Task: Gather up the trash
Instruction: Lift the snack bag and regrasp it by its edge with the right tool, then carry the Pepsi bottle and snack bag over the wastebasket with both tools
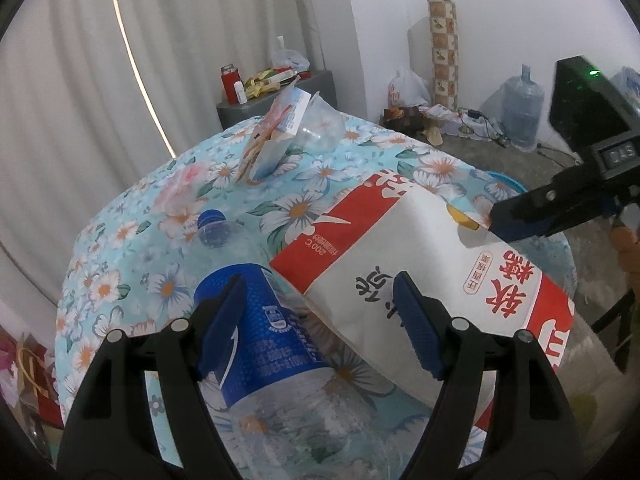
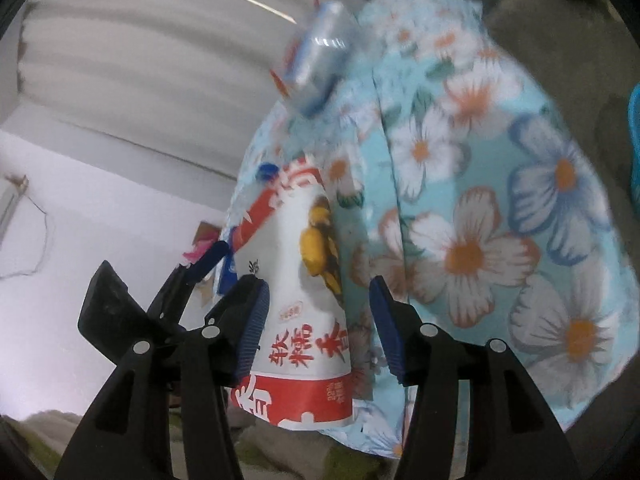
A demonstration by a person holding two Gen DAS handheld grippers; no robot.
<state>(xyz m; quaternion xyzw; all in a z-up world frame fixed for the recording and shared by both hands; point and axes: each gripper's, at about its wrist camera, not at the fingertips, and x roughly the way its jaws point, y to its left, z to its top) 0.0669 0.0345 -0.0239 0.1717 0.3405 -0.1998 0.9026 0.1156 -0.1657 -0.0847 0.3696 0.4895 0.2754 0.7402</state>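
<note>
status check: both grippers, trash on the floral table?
Left gripper open over clear blue-labelled plastic bottle. Right gripper open around white-and-red paper bag, no grip. Bag overlaps the bottle.

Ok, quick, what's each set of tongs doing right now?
Left tongs: open, holding nothing, poised over the plastic bottle and paper bag.
Right tongs: open around the paper bag's end, pads not pressing on it.
</note>
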